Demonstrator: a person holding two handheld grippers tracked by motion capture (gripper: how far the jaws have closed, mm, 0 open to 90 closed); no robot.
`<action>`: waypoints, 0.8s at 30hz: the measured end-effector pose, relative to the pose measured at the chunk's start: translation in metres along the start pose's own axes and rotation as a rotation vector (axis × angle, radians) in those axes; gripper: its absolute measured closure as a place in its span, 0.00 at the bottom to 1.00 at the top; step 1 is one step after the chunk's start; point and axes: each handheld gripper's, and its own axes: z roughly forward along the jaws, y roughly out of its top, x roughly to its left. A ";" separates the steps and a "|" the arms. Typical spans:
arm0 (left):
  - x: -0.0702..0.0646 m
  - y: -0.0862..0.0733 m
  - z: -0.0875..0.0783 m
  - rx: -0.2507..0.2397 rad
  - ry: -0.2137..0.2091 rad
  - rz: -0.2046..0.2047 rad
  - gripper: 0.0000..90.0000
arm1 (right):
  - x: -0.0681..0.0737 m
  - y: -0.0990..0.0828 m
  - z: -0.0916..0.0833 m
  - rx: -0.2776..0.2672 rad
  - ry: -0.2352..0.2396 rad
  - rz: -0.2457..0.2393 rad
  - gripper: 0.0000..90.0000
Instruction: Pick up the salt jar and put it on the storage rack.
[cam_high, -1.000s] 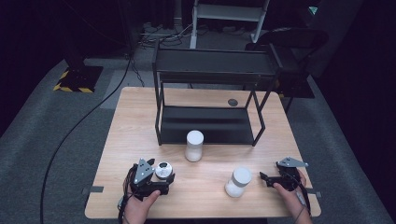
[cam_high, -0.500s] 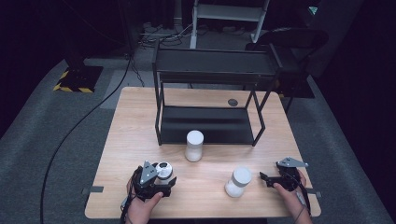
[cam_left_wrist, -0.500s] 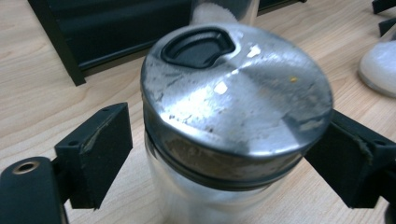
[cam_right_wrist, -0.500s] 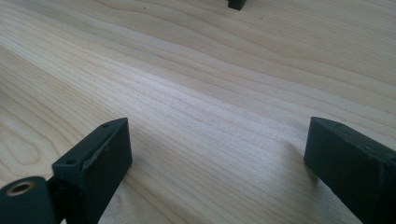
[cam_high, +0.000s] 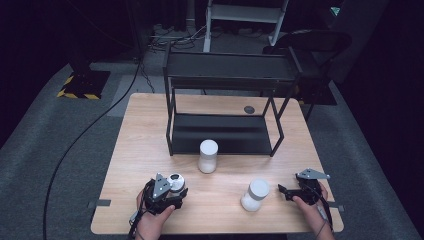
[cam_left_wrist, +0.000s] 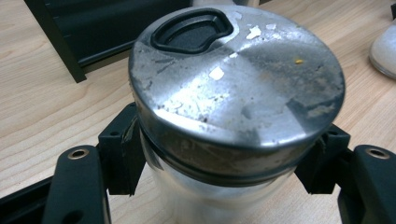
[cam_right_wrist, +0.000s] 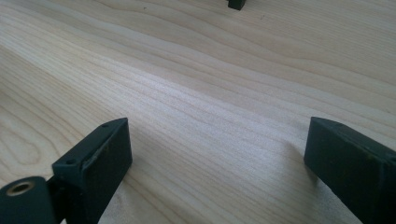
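Dark floor rings the wooden table (cam_high: 150, 130). At its near left edge my left gripper (cam_high: 167, 192) has just been closing and now clamps the metal-lidded jar (cam_left_wrist: 233, 88) below its lid. My right gripper (cam_high: 292, 191) rests wide apart over bare wood.

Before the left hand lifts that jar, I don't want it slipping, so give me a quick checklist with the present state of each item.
1. Left gripper closed on the jar, jaws having just been closing on it: ok.
2. Pads below the metal lid, on the glass: ok.
3. Jar upright on the table: ok.
4. Right gripper open, holding nothing: ok.
5. Other two jars, middle and right, stand apart from the held one: ok.
6. Lid screwed tight: cannot tell.
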 end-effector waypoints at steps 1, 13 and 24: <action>0.000 0.001 0.000 0.004 0.000 0.003 0.33 | 0.000 0.000 0.000 0.000 0.000 0.000 0.08; 0.004 0.022 -0.007 -0.007 -0.005 0.001 0.34 | 0.000 0.000 0.000 0.000 0.000 0.000 0.08; 0.011 0.047 -0.007 -0.015 -0.012 0.016 0.34 | 0.000 0.000 0.000 0.000 0.000 0.000 0.08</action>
